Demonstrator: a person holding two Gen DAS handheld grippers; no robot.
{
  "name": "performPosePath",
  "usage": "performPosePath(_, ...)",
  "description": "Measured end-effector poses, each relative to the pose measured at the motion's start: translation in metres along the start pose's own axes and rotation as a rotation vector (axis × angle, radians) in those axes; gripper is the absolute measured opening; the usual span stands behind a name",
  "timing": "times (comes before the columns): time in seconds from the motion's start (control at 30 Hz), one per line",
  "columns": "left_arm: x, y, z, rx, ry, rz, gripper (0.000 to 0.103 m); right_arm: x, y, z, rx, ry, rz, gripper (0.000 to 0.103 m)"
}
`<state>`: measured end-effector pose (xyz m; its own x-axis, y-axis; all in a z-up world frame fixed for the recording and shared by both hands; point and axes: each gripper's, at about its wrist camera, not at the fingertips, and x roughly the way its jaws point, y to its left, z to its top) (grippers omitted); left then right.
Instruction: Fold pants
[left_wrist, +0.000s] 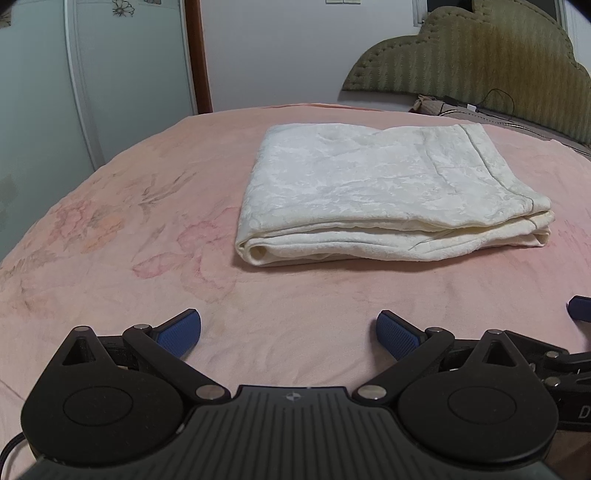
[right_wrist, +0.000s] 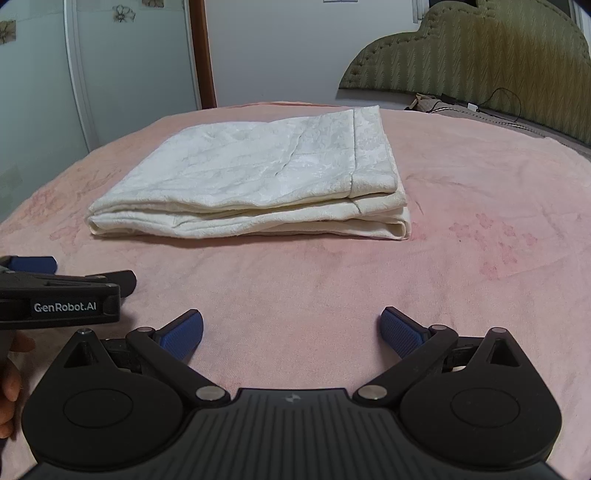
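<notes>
Left wrist view shows us the pants (left_wrist: 388, 195) folded on the bed (left_wrist: 129, 240), both claws (left_wrist: 288, 336) (right_wrist: 291, 332) spread empty; we judge only tidying remains.

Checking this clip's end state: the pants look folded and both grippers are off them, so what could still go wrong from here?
1. The cream pants lie in loose, uneven layers, with the top layer's near edge lifted; a nudge could spread them.
2. The open left gripper and right gripper sit low over the pink blanket, and a pad could snag it, dragging the stack.
</notes>
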<state>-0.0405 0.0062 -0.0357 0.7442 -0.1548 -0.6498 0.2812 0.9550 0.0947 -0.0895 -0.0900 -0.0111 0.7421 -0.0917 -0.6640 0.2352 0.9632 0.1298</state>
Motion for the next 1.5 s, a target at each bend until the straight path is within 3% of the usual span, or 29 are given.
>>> performPosePath(0.3,0.006,0.003,0.007,-0.035,0.007,-0.003,0.103,-0.005,-0.011,0.01,0.002,-0.044,-0.056,0.103)
performPosePath(0.53,0.009,0.001,0.005,-0.036,0.008,-0.005,0.103,0.005,-0.019,0.008,0.013,0.004,-0.061,0.103)
performPosePath(1.5,0.009,0.002,0.001,-0.046,-0.005,-0.006,0.103,0.005,-0.016,0.004,0.0,-0.005,-0.074,0.103)
